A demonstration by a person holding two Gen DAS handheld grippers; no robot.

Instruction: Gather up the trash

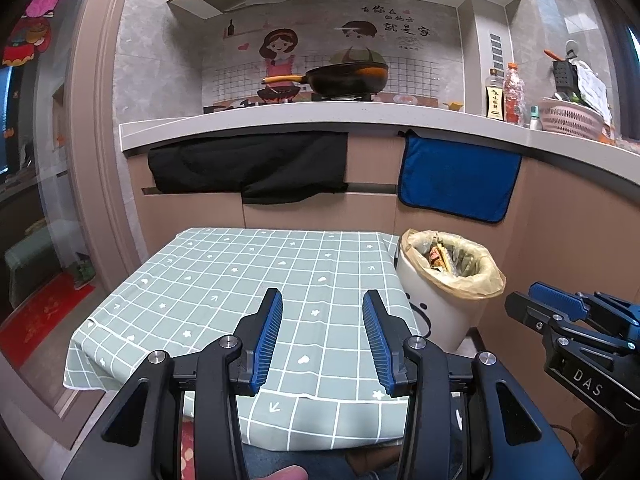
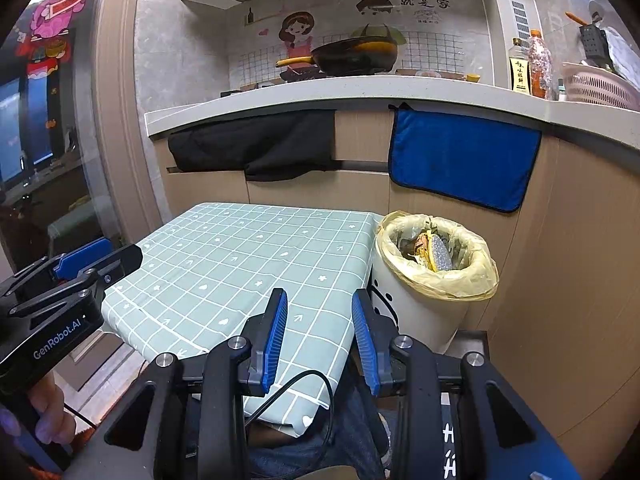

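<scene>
A white trash bin (image 1: 436, 312) with a yellow bag liner stands to the right of a small table (image 1: 224, 276) covered in a green checked cloth. Wrappers and other trash (image 1: 440, 258) lie inside the bin; they also show in the right wrist view (image 2: 434, 254). My left gripper (image 1: 322, 312) is open and empty above the table's near edge. My right gripper (image 2: 320, 312) is open and empty above the table's near right corner, left of the bin (image 2: 416, 308). No trash shows on the cloth (image 2: 248, 264).
Behind the table is a kitchen counter (image 1: 360, 118) with a black pan (image 1: 348, 78), bottles (image 1: 504, 96) and a pink basket (image 1: 572, 118). A black cloth (image 1: 248, 168) and a blue towel (image 1: 456, 178) hang on the cabinets. A black cable (image 2: 296, 392) hangs at the table's near edge.
</scene>
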